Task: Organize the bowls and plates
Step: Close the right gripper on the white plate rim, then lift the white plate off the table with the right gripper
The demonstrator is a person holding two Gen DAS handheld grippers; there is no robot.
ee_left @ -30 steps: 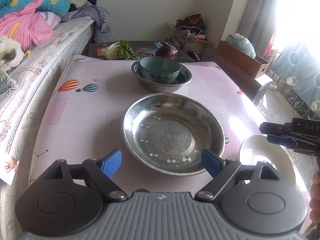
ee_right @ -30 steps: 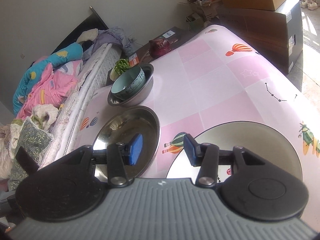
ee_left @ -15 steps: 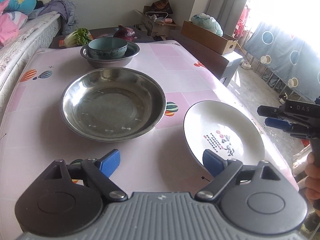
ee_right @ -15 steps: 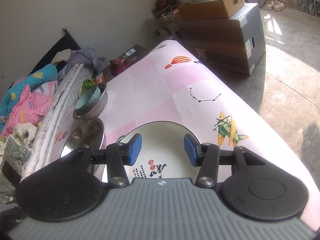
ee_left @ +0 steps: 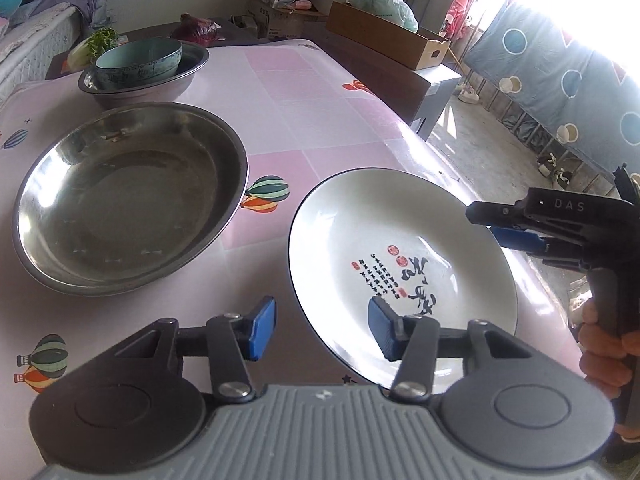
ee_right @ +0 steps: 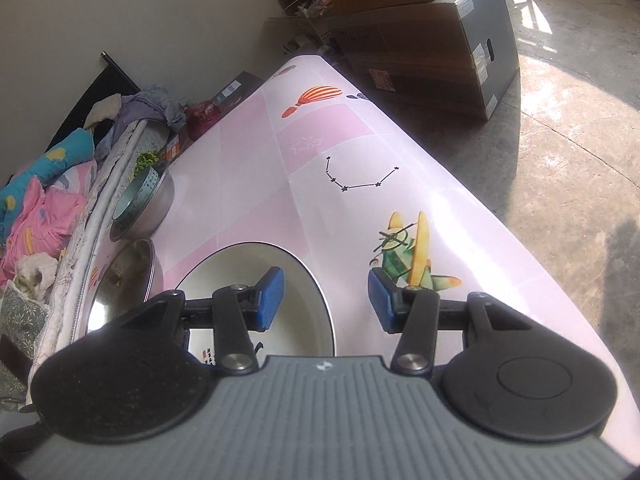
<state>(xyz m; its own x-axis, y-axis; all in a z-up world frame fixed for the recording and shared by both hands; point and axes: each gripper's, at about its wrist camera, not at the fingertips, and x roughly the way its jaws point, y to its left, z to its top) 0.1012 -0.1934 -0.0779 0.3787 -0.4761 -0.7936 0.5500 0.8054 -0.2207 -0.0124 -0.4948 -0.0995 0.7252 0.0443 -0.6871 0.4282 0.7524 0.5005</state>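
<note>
A white plate with a black rim and calligraphy lies near the table's right edge. My left gripper straddles its near-left rim. Its jaws are closing, one pad outside the plate and one over its inside, neither pressing on it. My right gripper is open and straddles the plate at its right rim. From the left wrist the right gripper reaches in over that rim. Left of the plate sits a wide steel basin. Behind it a teal bowl rests inside a smaller steel bowl.
The pink balloon-print tablecloth drops off just right of the plate. A bed with heaped bedding lines the left side. Cardboard boxes, leafy greens and a purple cabbage stand beyond the far end. A hand holds the right gripper.
Both grippers have swung right and come down from over the steel basin to the white plate's rim. The left jaws have narrowed; the right jaws keep the same gap.
</note>
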